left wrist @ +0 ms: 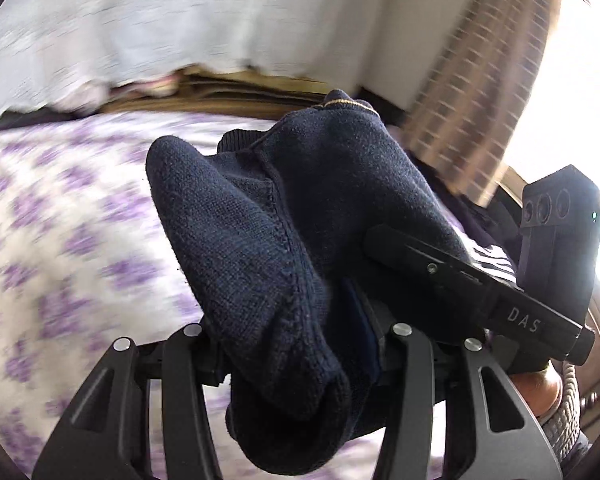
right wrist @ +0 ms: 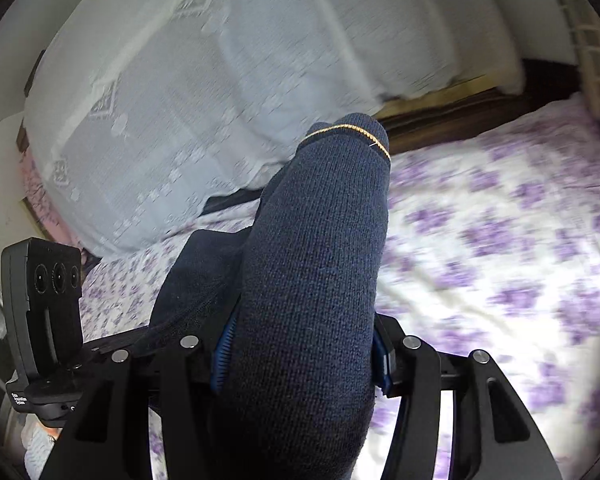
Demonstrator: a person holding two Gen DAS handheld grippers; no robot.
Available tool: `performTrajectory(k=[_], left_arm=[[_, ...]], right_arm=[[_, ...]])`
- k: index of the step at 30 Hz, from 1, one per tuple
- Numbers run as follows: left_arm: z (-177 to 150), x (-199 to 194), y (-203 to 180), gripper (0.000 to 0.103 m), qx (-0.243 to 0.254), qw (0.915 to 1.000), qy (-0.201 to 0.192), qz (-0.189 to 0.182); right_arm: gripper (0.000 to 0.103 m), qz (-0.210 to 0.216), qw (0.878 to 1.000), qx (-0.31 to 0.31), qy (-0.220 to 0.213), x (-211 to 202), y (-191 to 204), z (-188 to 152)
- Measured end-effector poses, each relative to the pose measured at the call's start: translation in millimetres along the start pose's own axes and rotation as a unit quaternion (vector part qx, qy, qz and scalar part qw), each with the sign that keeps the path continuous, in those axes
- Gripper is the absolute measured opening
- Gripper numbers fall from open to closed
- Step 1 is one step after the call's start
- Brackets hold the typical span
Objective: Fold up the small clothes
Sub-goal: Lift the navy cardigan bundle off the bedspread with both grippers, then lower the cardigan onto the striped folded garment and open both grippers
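A navy knitted garment (left wrist: 276, 240) with a thin yellow trim line is held up above the bed. My left gripper (left wrist: 296, 344) is shut on it; the knit drapes over and hides the fingertips. The other gripper's body (left wrist: 500, 300) shows at the right, close beside it. In the right wrist view the same navy garment (right wrist: 312, 264) rises in a thick roll between the jaws. My right gripper (right wrist: 300, 360) is shut on it, with blue pads (right wrist: 222, 354) showing at its sides. The left gripper's body (right wrist: 44, 300) shows at the left.
Below lies a bed with a white and purple floral cover (left wrist: 72, 248) (right wrist: 500, 248). A white lace cloth (right wrist: 220, 80) covers the bulk behind it. A dark wooden frame (right wrist: 460, 112) runs along the far edge. A checked curtain (left wrist: 480, 80) hangs by a bright window.
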State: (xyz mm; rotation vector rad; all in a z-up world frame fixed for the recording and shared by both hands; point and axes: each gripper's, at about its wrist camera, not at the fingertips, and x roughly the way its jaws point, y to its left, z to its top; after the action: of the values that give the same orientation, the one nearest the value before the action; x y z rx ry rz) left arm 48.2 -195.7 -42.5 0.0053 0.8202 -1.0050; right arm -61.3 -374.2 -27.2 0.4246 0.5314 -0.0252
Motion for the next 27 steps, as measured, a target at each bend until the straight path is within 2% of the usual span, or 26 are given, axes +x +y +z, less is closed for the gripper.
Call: performTrajectory(k=[6,11,17,20,22,24,25,26,27], left_arm=[[15,28,-103,0.047,0.063,0.9968,0.01,-0.048],[20,55,-180,0.047,0.112,0.9904,0.027,-0.077],[20,98,-271,0.047,0.162,0.9797,0.049,-0.107],[12,132,-303,0.049,0.179,0.9739,0.073,-0.119],[0,165,-318,0.053,0.185,0.9713,0.105,-0.107],[-17,195,-321,0.057,0.197,0.9709,0.124,-0.057],[-30,209,-320,0.068,0.21,0.9689,0.126,-0.032],[-38,212,-318,0.077,0.217,0.9696,0.111,-0.025],[-43,209,-315,0.08,0.221,0.971,0.09,-0.019]], right_arm=[[0.054,-0.06,0.997,0.017,-0.048,-87,-58,10],[0.054,-0.097,0.991,0.041,-0.082,-147,-105,5],[0.054,-0.151,0.977,0.08,-0.129,-211,-167,-9],[0.054,-0.169,0.97,0.109,-0.134,-226,-200,-22],[0.055,-0.19,0.965,0.132,-0.123,-225,-230,-37],[0.058,-0.225,0.957,0.156,-0.092,-212,-262,-55],[0.059,-0.226,0.956,0.168,-0.087,-207,-276,-66],[0.061,-0.212,0.956,0.179,-0.093,-205,-287,-74],[0.062,-0.189,0.958,0.186,-0.108,-206,-293,-79]])
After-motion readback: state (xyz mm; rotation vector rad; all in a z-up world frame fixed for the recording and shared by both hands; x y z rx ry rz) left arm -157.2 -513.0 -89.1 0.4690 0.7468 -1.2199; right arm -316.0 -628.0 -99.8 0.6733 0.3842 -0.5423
